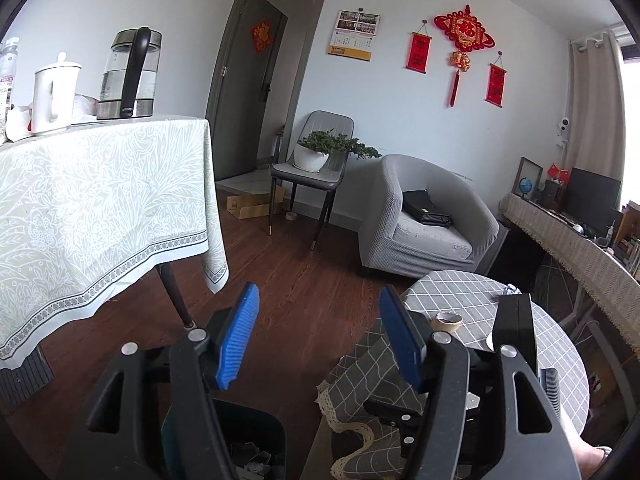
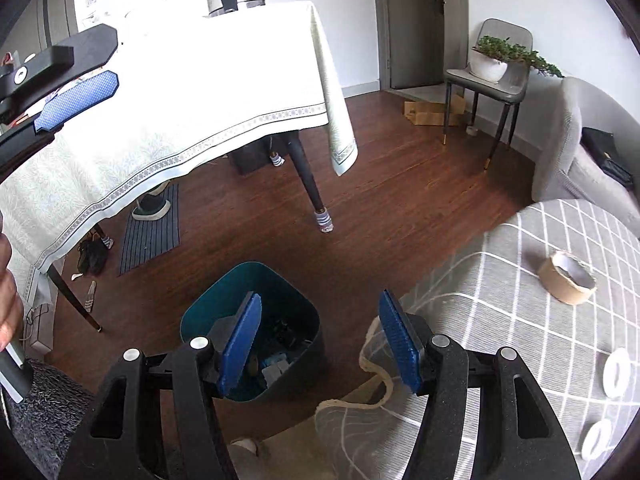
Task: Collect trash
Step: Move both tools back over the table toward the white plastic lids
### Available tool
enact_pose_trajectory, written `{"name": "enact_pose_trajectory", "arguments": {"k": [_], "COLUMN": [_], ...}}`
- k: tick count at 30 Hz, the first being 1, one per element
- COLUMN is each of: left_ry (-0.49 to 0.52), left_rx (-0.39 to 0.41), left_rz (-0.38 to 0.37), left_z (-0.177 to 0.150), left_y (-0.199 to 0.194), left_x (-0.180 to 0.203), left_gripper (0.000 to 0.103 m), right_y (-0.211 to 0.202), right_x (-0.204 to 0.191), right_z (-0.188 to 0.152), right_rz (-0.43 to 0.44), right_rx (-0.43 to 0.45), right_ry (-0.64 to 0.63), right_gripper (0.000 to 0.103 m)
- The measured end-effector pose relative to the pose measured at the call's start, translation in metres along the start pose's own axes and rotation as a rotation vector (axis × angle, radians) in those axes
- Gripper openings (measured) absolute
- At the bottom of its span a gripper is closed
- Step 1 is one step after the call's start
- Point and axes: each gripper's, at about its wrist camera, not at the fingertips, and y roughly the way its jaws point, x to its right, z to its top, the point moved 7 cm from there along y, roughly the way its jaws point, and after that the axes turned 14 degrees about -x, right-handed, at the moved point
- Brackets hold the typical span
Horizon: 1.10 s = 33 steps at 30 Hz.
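Note:
My right gripper (image 2: 320,296) hangs open and empty over the teal trash bin (image 2: 248,280), which stands on the wooden floor and holds several scraps. On the round table's grey checked cloth (image 2: 500,300) to the right lie a brown tape roll (image 2: 568,280) and two white rings (image 2: 618,372). My left gripper (image 1: 318,292) is also open with nothing between its blue pads; the bin (image 1: 256,412) sits low beneath it. In the left wrist view the tape roll (image 1: 448,320) and a crumpled paper (image 1: 512,290) rest on the round table. The left gripper (image 2: 117,60) appears at the upper left of the right wrist view.
A large table with a pale patterned cloth (image 1: 100,200) carries a kettle (image 1: 132,76) and a white mug (image 1: 52,96); its dark leg (image 2: 308,184) stands near the bin. A grey armchair (image 1: 424,220) and a chair with a potted plant (image 1: 312,156) stand behind. A person's hand (image 2: 8,300) is at the left.

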Motion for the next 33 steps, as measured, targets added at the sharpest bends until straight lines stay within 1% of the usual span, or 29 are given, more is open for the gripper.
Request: {"name": "enact_pose_trajectory", "arguments": {"k": [6, 13, 22, 25, 33], "left_ry": [0.028, 0.053, 0.092, 0.108, 0.158], "left_rx": [-0.010, -0.039, -0.100, -0.117, -0.166], "left_rz": [-0.032, -0.066, -0.096, -0.106, -0.136], "left_z": [0.003, 0.001, -0.006, -0.010, -0.022], "left_y": [0.010, 0.025, 0.052, 0.061, 0.082], "left_x": [0.026, 0.054, 0.096, 0.109, 0.154], "left_gripper": [0.069, 0.071, 0.072, 0.072, 0.074], "right_y": [-0.025, -0.048, -0.066, -0.071, -0.068], "right_x": [0.041, 0.087, 0.137, 0.149, 0.171], "right_z": [-0.014, -0.040, -0.081, -0.095, -0.125], "right_rz": [-0.054, -0.111, -0.176, -0.187, -0.184], "right_rx": [0.024, 0.036, 0.018, 0.011, -0.039], "right_ry": [0.067, 0.149, 0.238, 0.256, 0.289], "right_gripper": [0.062, 0.062, 0.062, 0.060, 0.045]}}
